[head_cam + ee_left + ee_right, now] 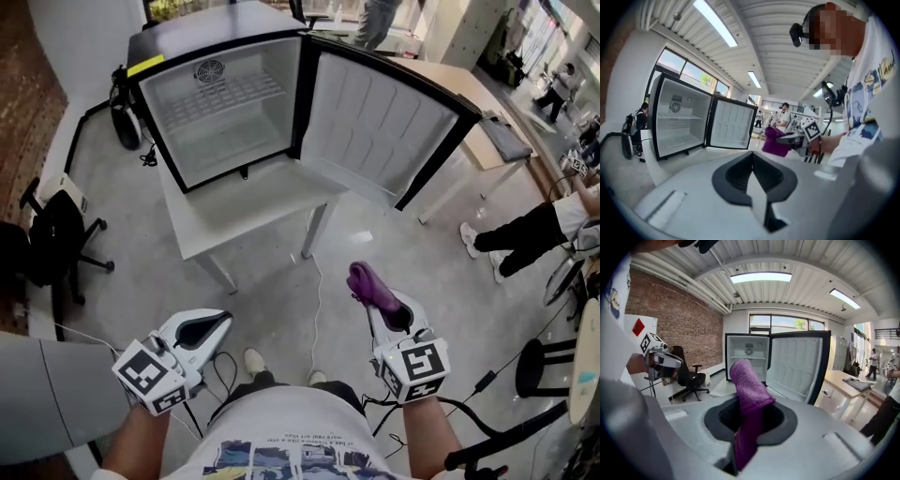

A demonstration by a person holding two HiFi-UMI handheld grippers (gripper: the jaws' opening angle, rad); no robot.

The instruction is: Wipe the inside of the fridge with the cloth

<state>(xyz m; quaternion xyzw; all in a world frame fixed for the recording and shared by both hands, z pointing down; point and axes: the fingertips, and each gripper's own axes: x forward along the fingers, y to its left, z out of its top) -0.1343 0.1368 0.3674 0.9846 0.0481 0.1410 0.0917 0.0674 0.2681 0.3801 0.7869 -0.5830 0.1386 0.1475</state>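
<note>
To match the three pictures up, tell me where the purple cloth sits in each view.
Head view: purple cloth, lower right of centre.
Left gripper view: right of centre, right of the open fridge.
Right gripper view: centre, in front of the fridge.
Shared landmark: the open fridge.

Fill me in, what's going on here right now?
A person stands back from a small fridge that sits on a white table. Its door is swung open and the shelves are bare. The right gripper has its fingers shut on a purple cloth, held up facing the fridge. The left gripper is shut with nothing in it. Neither gripper is inside the fridge, so wiping has not yet begun.
</note>
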